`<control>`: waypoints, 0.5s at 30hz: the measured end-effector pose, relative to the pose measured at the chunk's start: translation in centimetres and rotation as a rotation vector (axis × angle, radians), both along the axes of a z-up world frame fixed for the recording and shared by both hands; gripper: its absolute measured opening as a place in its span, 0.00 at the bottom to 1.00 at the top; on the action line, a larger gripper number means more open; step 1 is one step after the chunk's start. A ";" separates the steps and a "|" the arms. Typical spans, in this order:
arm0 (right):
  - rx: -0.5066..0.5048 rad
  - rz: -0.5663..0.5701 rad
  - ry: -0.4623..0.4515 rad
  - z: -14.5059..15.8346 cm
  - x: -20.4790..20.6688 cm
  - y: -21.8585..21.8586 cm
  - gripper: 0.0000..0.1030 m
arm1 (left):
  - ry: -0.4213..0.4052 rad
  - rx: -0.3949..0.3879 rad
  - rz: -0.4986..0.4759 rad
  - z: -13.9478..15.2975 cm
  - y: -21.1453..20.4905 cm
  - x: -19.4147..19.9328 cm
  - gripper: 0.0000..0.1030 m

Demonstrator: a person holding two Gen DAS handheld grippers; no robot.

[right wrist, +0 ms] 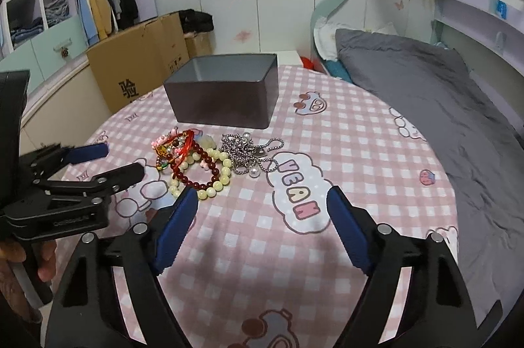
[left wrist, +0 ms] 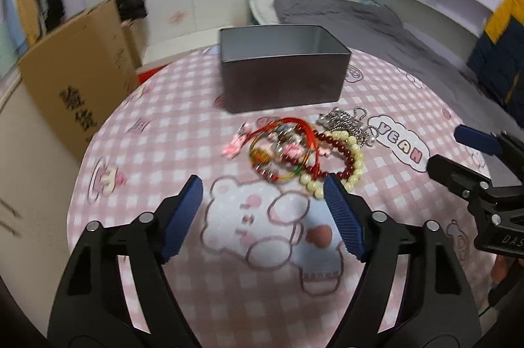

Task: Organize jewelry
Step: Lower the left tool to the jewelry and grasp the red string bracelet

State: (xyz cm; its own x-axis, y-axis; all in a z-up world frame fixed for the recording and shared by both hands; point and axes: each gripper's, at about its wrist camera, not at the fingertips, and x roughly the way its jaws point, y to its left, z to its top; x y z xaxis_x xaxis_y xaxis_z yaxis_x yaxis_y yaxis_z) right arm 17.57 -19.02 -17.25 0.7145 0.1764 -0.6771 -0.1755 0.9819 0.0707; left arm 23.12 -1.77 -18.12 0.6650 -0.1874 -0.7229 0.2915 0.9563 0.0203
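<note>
Jewelry (left wrist: 294, 148) lying heaped at frame centre, none visibly boxed yet.
Left gripper (left wrist: 262, 194) and right gripper (right wrist: 262, 200) hovering released; tin box (right wrist: 222, 92) waiting above.

Jewelry pile (right wrist: 209, 161) lies on tablecloth (right wrist: 327, 135) before tin (right wrist: 226, 99).
</note>
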 end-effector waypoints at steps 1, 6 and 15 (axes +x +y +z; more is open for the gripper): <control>-0.004 0.004 0.002 -0.1 0.2 0.1 0.73 | 0.009 0.011 -0.021 -0.2 -0.4 0.4 0.67; -0.004 0.022 0.022 -0.7 1.1 0.3 0.68 | 0.068 0.040 -0.062 -1.9 -1.3 2.1 0.38; 0.006 0.043 0.046 -1.3 2.1 0.1 0.64 | 0.083 -0.006 -0.118 -2.2 -1.4 3.4 0.15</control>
State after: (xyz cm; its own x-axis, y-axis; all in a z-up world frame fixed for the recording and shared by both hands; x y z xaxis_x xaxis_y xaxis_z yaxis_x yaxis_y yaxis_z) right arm 19.65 -18.88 -18.58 0.6746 0.2105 -0.7075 -0.2136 0.9731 0.0858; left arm 26.49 -3.17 -20.32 0.5764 -0.2650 -0.7730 0.4023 0.9154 -0.0139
